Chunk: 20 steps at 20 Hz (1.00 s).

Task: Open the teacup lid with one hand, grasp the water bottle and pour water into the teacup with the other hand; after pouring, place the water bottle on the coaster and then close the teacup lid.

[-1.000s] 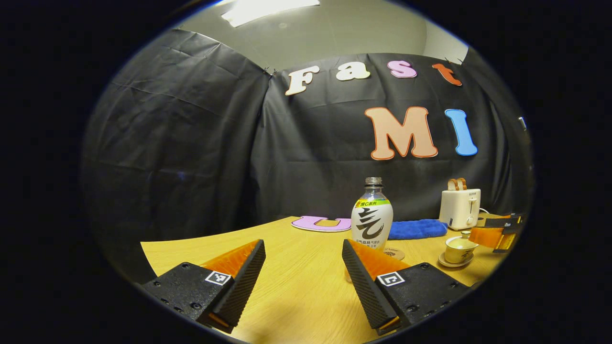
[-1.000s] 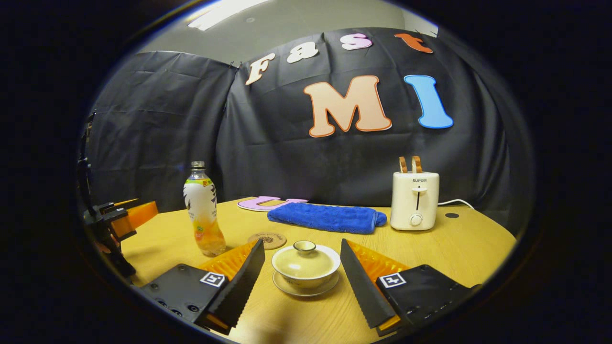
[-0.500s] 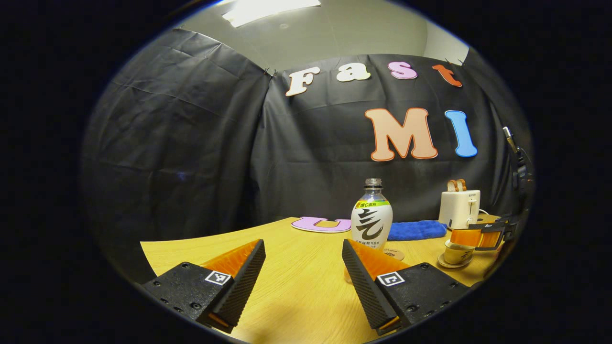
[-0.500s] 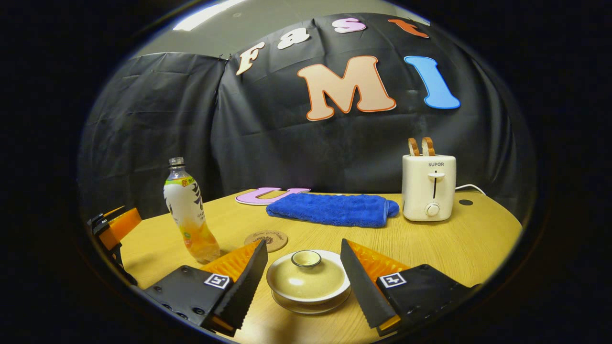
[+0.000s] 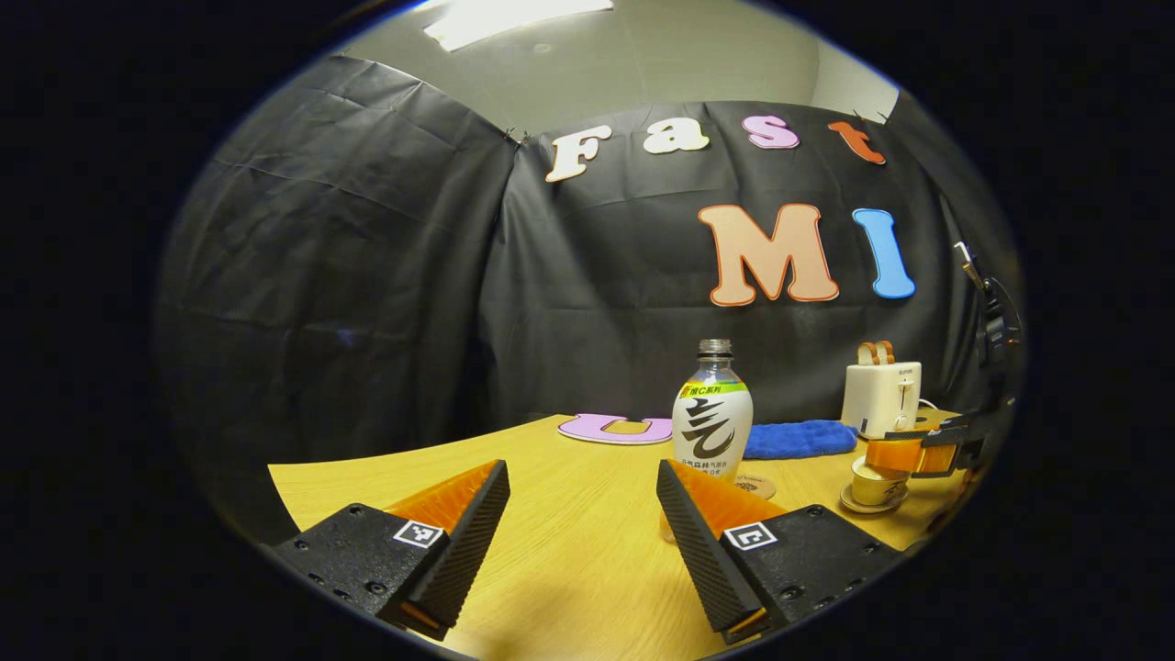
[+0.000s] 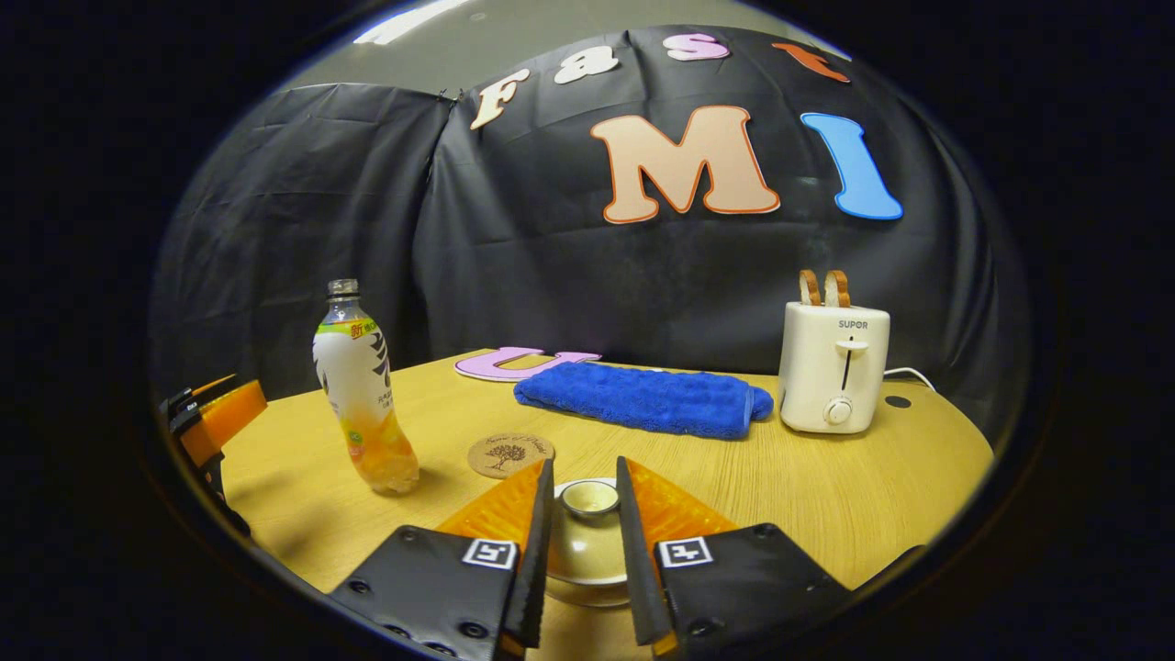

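Lid-opening step: the right gripper (image 6: 580, 542) has its jaws pinched on the teacup lid (image 6: 587, 519) knob; next, lift straight up. The left gripper (image 5: 581, 532) waits, jaws open, bottle (image 5: 712, 422) just ahead.

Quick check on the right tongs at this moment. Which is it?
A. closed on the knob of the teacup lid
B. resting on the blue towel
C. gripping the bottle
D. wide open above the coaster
A: in the right gripper view the right tongs have both fingers against the knob of the lid, which sits on the teacup.
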Each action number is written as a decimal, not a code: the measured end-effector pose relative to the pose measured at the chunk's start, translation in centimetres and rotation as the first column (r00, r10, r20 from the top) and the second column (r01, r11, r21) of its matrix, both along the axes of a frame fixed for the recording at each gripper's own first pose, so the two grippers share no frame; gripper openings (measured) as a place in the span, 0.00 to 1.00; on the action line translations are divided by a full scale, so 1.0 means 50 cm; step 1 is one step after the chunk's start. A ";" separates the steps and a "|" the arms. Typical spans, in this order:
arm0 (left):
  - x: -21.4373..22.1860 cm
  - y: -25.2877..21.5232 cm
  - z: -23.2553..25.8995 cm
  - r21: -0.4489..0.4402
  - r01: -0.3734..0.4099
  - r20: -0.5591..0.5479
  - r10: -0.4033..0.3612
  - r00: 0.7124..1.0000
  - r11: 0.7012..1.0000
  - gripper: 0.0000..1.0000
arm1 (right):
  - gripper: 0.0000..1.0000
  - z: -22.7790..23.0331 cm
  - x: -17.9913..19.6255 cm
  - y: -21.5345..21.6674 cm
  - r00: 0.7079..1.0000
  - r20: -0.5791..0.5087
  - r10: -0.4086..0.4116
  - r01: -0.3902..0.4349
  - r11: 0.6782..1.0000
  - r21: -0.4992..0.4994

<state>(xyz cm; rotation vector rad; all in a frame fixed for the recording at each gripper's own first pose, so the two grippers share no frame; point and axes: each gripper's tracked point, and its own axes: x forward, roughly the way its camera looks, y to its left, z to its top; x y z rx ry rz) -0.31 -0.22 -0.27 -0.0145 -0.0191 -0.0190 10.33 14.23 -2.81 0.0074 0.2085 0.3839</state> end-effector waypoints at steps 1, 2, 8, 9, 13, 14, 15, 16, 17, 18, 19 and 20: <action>0.000 0.000 0.000 0.000 0.000 0.000 0.000 1.000 1.000 0.94 | 0.34 -0.004 0.003 -0.001 1.000 0.000 -0.005 0.005 1.000 0.001; -0.001 -0.001 0.001 0.000 0.002 0.000 -0.002 1.000 1.000 0.94 | 0.33 -0.003 0.004 -0.001 1.000 0.002 -0.005 0.005 1.000 0.000; -0.002 -0.001 0.001 -0.002 0.005 0.004 -0.005 1.000 1.000 0.94 | 0.28 0.008 0.004 -0.009 0.999 0.036 -0.026 0.026 1.000 -0.004; -0.001 -0.001 0.002 -0.003 0.005 0.006 -0.005 1.000 1.000 0.94 | 0.27 0.010 0.002 -0.010 0.999 0.043 -0.026 0.026 1.000 0.004; -0.004 -0.003 0.004 -0.005 0.012 0.012 -0.011 1.000 1.000 0.94 | 0.27 0.028 -0.008 -0.013 0.996 0.089 -0.023 0.020 0.999 0.027; -0.006 -0.005 0.005 -0.007 0.019 0.015 -0.019 1.000 1.000 0.95 | 0.27 0.030 -0.009 -0.014 0.995 0.099 -0.023 0.020 0.999 0.028; -0.008 -0.007 0.006 -0.006 0.026 0.014 -0.026 1.000 1.000 0.95 | 0.27 0.033 -0.013 -0.015 0.994 0.108 -0.023 0.020 0.999 0.028; -0.009 -0.011 0.007 -0.006 0.038 0.015 -0.038 0.999 0.999 0.94 | 0.28 0.035 -0.016 -0.016 0.993 0.114 -0.023 0.020 0.999 0.028; -0.012 -0.016 0.009 -0.004 0.056 0.017 -0.056 0.998 0.998 0.95 | 0.27 0.035 -0.021 -0.019 0.993 0.116 -0.020 0.017 0.999 0.028; -0.009 -0.025 0.009 -0.004 0.078 0.017 -0.078 0.997 0.997 0.94 | 0.27 0.036 -0.027 -0.026 0.993 0.117 -0.024 0.020 0.999 0.033; -0.007 -0.039 0.010 -0.002 0.109 0.018 -0.109 0.994 0.994 0.95 | 0.28 0.038 -0.034 -0.034 0.993 0.118 -0.030 0.025 0.999 0.038; -0.004 -0.052 0.006 -0.001 0.139 0.015 -0.139 0.990 0.990 0.94 | 0.28 0.042 -0.043 -0.048 0.991 0.125 -0.040 0.035 0.998 0.044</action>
